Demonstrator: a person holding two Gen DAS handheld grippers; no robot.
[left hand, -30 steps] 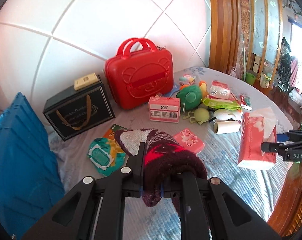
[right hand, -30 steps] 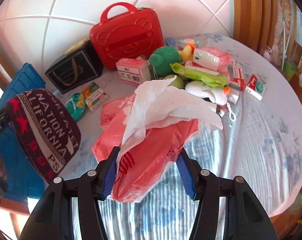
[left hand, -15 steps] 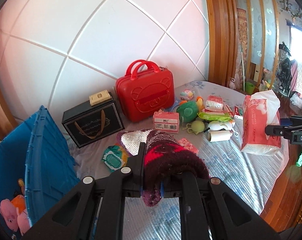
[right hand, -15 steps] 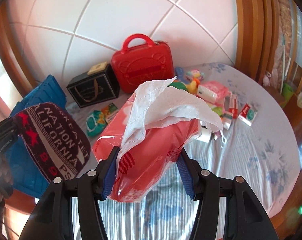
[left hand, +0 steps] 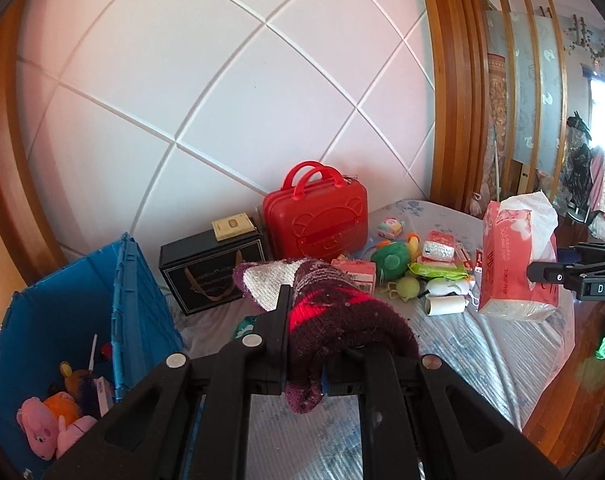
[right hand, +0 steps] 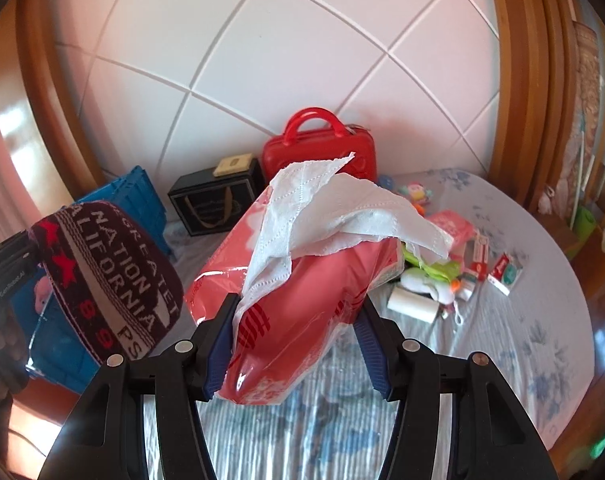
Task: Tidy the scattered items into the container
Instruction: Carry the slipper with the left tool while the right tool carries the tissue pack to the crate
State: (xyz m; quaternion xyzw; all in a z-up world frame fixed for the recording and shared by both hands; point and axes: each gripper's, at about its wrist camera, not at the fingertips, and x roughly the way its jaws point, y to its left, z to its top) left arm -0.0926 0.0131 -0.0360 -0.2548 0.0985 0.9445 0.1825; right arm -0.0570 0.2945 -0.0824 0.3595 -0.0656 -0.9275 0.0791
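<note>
While our left gripper (left hand: 304, 344) is clamped tight on a knit hat (left hand: 342, 320) and our right gripper (right hand: 298, 336) squeezes a tissue pack (right hand: 302, 292) between part-spread jaws, both loads hang in the air above the bed (left hand: 482, 356).

From the left wrist view, the blue crate (left hand: 134, 304) stands at 9 o'clock of the hat with its top open; plush toys (left hand: 50, 420) lie in its bottom. At 11 o'clock sits a black gift box (left hand: 206, 268) with a small cream box (left hand: 232, 226) on top, and at 12 o'clock a red case (left hand: 318, 220) stands upright against the white wall panel (left hand: 222, 100). At 2 o'clock a pile of loose items lies on the sheet: a green toy (left hand: 390, 256), a yellow ball (left hand: 407, 288), a white roll (left hand: 446, 305) and small packets (left hand: 436, 250). Nothing stands between the hat and the crate rim.

We see the hat's long axis run forward, away from the fingers, its white lining turned up at the far end. In the right wrist view it hangs at 9 o'clock, its lettering running slantwise, in front of the crate (right hand: 142, 200).

The pack's long axis also runs forward from the fingers, tilted upward, with a loose tissue (right hand: 334, 208) flaring from its top side toward 1 o'clock. In the left view the pack (left hand: 510, 264) stands nearly upright at 3 o'clock.
</note>
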